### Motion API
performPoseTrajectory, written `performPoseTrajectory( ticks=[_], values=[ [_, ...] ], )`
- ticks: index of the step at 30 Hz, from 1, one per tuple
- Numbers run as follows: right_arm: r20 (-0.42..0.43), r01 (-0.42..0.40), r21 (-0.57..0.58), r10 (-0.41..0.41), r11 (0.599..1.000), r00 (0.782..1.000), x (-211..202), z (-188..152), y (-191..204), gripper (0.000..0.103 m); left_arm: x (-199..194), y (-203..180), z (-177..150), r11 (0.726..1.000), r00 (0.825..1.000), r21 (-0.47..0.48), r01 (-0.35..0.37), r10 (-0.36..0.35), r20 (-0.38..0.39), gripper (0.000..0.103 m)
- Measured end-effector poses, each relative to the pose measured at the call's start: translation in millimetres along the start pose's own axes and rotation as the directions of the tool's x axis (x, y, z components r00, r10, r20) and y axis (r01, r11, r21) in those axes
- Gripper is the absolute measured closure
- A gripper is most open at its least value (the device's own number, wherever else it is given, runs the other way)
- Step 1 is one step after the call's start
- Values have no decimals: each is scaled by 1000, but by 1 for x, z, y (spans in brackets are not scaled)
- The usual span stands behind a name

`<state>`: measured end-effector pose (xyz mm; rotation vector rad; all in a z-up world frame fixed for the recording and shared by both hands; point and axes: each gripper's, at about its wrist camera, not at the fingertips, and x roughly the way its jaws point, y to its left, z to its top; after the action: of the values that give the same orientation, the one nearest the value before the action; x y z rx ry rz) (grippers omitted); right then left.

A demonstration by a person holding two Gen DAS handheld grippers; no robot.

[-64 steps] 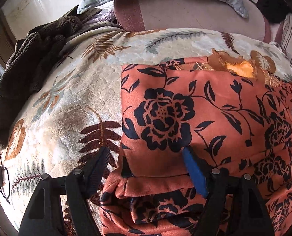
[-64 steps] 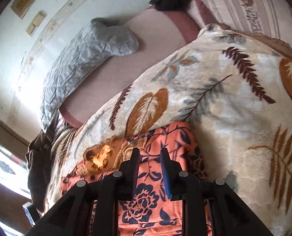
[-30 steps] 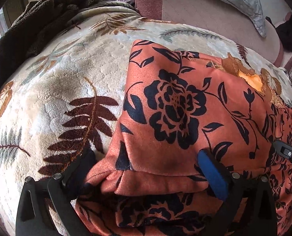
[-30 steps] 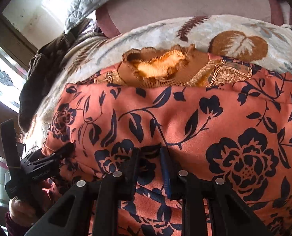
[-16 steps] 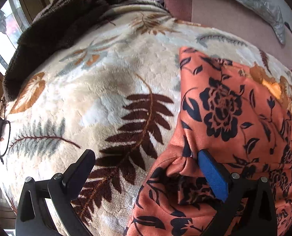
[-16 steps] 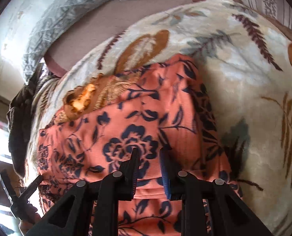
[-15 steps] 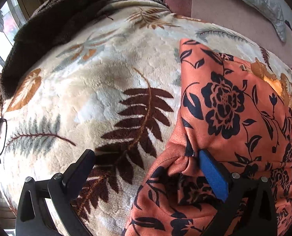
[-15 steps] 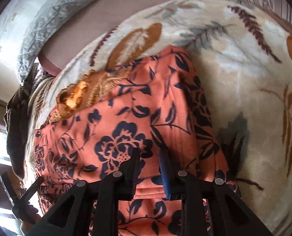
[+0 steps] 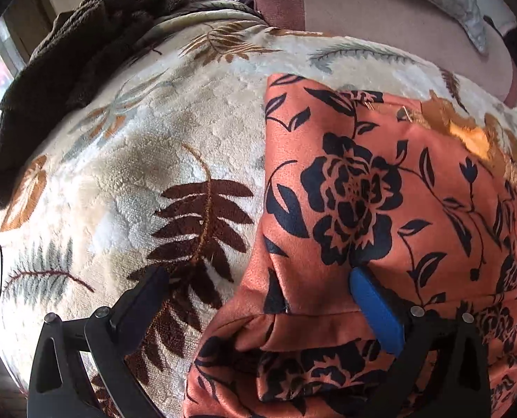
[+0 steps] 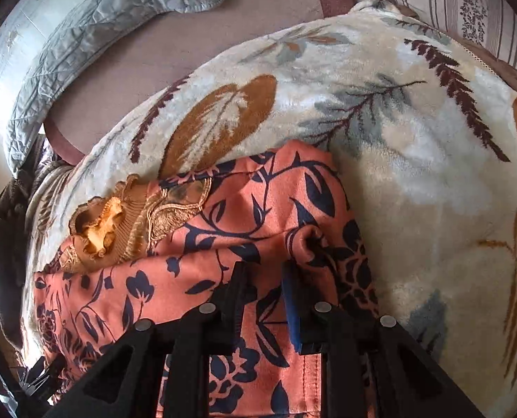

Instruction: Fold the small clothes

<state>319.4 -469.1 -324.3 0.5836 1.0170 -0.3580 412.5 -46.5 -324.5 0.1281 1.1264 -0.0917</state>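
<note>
orange floral garment (image 9: 380, 202) lies folded on the leaf-print blanket (image 9: 147, 160), ahead of and under both tools. left hand-held gripper (image 9: 258, 292): fingers spread wide. its blue-padded finger (image 9: 373, 306) rests on the cloth near the hem fold; the other finger (image 9: 140, 299) sits over bare blanket, off to that gripper's left side. nothing pinched between them.

right hand-held gripper (image 10: 263, 299): fingers drawn close together, a strip of the garment (image 10: 244, 230) showing in the narrow gap. cloth bunches into a small roll just ahead of the blue-padded finger (image 10: 293, 306). reads as clamped on the fabric.

gold-brown embroidered collar (image 10: 126, 223) sits at the far-left of the right gripper's view, at the garment's far edge. in the left gripper's view the collar (image 9: 467, 132) lies far right.

beyond the blanket: grey quilted pillow (image 10: 94, 31), mauve bedsheet (image 10: 161, 52). dark brown fleece (image 9: 70, 66) heaped far left of the left gripper.
</note>
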Motion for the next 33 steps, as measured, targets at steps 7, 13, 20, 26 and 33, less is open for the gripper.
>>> performPoseTrajectory(
  ticks=[7, 13, 20, 26, 33],
  values=[
    [-16, -170, -57, 169, 984, 985, -20, -16, 32, 79, -26, -6, -5, 999, 995, 28, 16, -19, 95, 0],
    [-187, -307, -224, 268, 925, 945, -7, -62, 95, 79, -13, -29, -16, 992, 999, 126, -18, 12, 46, 0],
    [-184, -292, -246, 251, 924, 950, -14, -79, 99, 79, -24, -13, -21, 997, 998, 75, 15, -20, 62, 0],
    [-205, -258, -222, 214, 940, 955, -14, -86, 80, 78, -40, -23, -42, 989, 997, 145, -24, 12, 83, 0],
    [-95, -309, -159, 297, 938, 950, -64, -98, 49, 78, -101, -30, -82, 975, 960, 197, -104, 47, 277, 0]
  ],
)
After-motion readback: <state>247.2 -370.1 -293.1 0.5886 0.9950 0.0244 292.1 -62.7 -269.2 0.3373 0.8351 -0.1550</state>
